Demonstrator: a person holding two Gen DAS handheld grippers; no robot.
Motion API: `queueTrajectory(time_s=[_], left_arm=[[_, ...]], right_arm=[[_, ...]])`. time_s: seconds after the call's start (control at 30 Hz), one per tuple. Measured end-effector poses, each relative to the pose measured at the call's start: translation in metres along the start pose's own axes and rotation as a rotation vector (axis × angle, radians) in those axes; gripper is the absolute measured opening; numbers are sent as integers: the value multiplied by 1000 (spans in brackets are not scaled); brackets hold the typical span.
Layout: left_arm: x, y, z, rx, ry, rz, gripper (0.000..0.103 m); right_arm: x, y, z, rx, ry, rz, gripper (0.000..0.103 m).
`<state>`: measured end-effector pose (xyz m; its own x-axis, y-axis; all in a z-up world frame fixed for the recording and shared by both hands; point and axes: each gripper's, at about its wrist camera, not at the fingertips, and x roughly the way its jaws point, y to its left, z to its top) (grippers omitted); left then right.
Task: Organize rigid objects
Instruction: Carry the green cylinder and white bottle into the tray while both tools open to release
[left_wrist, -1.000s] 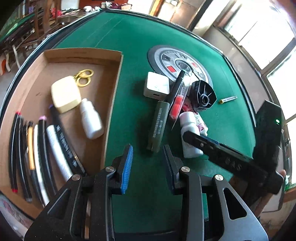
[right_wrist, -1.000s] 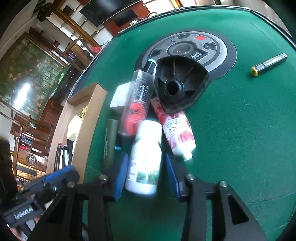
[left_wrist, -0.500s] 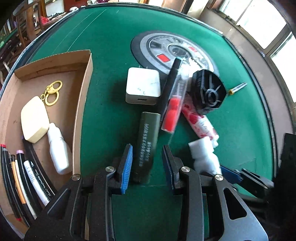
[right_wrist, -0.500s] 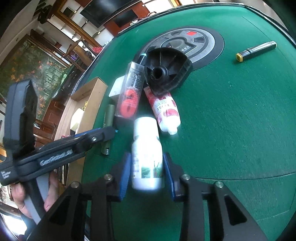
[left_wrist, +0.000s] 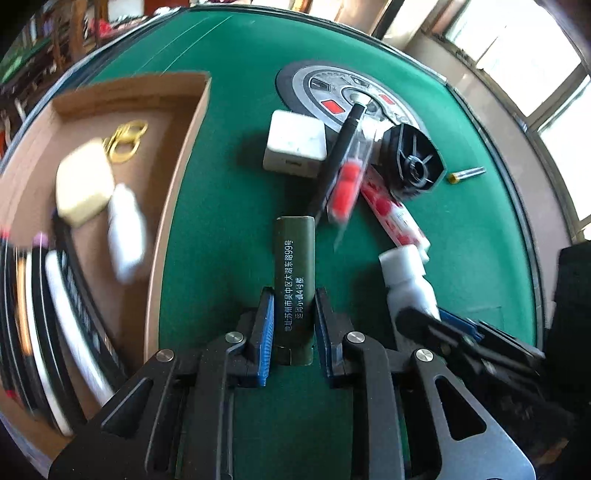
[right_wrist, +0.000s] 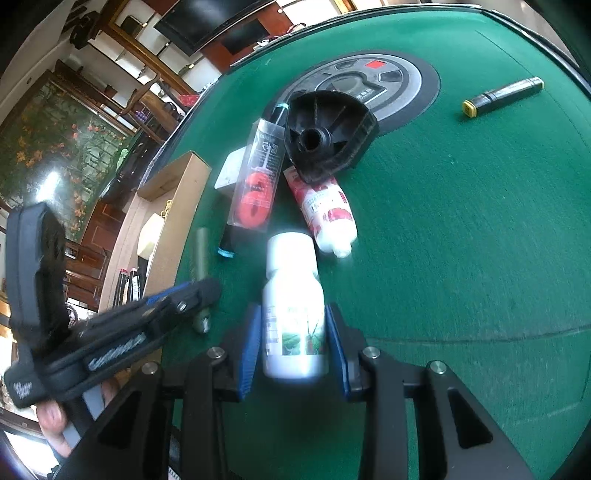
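Your left gripper (left_wrist: 293, 325) is closing its jaws on the olive green bar (left_wrist: 294, 273), which lies on the green table (left_wrist: 229, 229) beside the cardboard box (left_wrist: 173, 206); the pads look to be touching its sides. Your right gripper (right_wrist: 293, 347) has its jaws clamped on the white bottle (right_wrist: 293, 314). The box holds a row of pens (left_wrist: 44, 314) along its near side, a cream case (left_wrist: 83, 184), a small white bottle (left_wrist: 125, 230) and a gold keyring (left_wrist: 123, 142). Loose on the table lie a black spool (left_wrist: 412, 162), a white cube (left_wrist: 295, 146), and a rose tube (right_wrist: 323, 210).
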<state>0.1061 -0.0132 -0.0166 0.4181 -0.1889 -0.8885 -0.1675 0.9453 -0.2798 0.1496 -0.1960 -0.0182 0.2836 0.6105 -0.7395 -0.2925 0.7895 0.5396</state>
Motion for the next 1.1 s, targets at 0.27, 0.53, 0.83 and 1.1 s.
queueTrajectory(time_s=[0.27, 0.53, 0.83, 1.1], left_arm=[[-58, 24, -44, -82, -50, -117, 20], [-115, 68, -68, -174, -120, -157, 20], [-143, 133, -43, -262, -200, -71, 20], [-120, 176, 17, -277, -172, -20, 20]], right_arm=[[-11, 9, -18, 27, -5, 45, 34], [-20, 52, -21, -52, -22, 113, 34], [-4, 114, -5, -172, -21, 169, 34], [32, 141, 37, -168, -28, 165, 34]])
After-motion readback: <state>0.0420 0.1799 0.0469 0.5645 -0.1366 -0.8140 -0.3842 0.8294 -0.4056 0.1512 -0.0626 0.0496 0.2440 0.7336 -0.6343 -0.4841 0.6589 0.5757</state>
